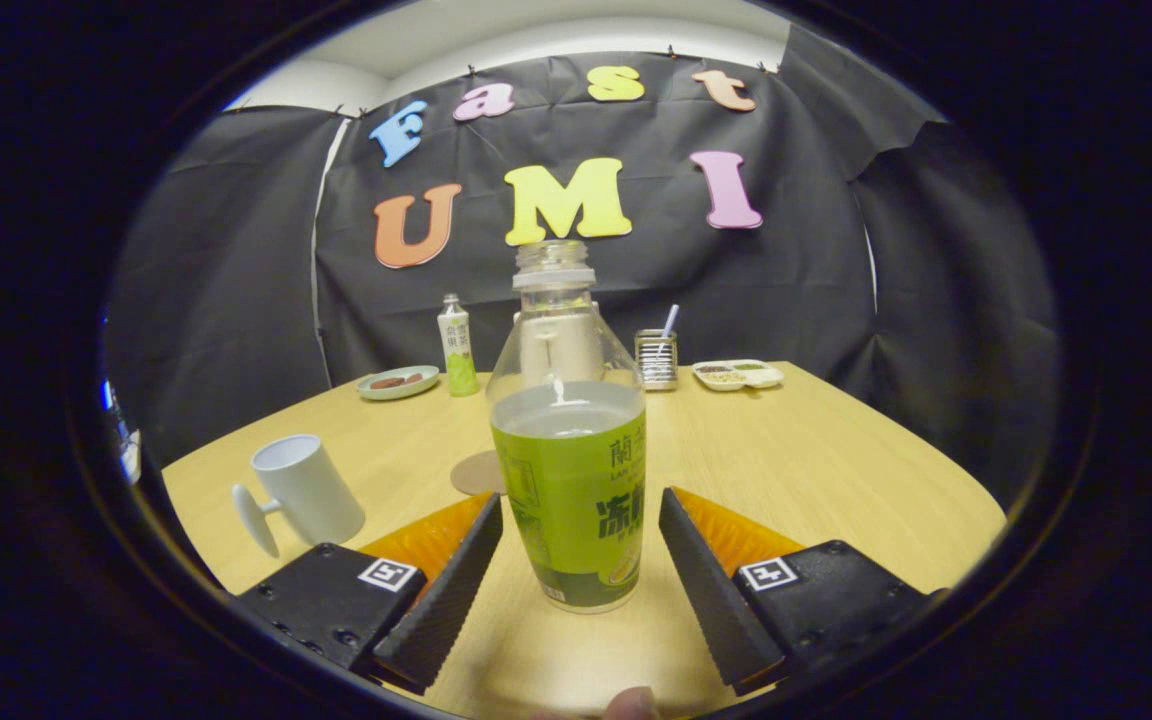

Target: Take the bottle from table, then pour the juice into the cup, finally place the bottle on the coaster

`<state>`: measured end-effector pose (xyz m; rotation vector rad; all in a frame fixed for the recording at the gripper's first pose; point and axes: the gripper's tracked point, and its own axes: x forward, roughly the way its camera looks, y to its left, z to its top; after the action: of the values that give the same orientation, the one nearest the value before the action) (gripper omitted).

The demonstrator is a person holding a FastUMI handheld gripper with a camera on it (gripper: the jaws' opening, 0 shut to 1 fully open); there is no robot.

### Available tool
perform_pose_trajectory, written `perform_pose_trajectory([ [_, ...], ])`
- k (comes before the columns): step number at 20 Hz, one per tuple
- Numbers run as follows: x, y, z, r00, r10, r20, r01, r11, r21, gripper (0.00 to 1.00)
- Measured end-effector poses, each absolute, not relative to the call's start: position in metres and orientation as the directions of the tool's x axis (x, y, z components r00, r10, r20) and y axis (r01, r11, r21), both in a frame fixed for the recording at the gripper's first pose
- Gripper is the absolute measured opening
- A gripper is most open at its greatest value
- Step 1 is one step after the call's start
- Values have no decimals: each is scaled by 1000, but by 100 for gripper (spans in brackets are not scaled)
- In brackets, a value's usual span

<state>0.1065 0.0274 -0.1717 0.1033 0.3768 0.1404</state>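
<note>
A clear bottle (568, 440) with a green label and no cap stands upright on the wooden table (816, 460), about half full of pale juice. It stands between my two fingers, and a gap shows on each side of it. My gripper (576, 530) is open around the bottle's lower half. A white cup (304, 490) with a handle stands to the left of the fingers. A round brown coaster (479, 472) lies flat just behind the bottle on its left, partly hidden by it.
At the table's far edge stand a small green-labelled bottle (456, 350), a plate (398, 382) with food, a metal holder (656, 358) with a straw, and a white divided tray (738, 374). Black cloth walls close the booth behind.
</note>
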Motion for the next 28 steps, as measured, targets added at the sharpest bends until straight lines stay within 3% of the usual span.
perform_pose_trajectory([
  [3, 115, 34, -181, 905, 166, -391, -105, 979, 173, 100],
  [6, 118, 38, -181, 896, 171, -409, -91, 974, 208, 89],
  [11, 119, 44, -179, 877, 180, -445, -113, 979, 172, 82],
  [20, 134, 42, -140, 904, 91, -418, -152, 982, -114, 75],
  [28, 154, 44, -105, 939, -12, -345, -163, 866, -472, 75],
])
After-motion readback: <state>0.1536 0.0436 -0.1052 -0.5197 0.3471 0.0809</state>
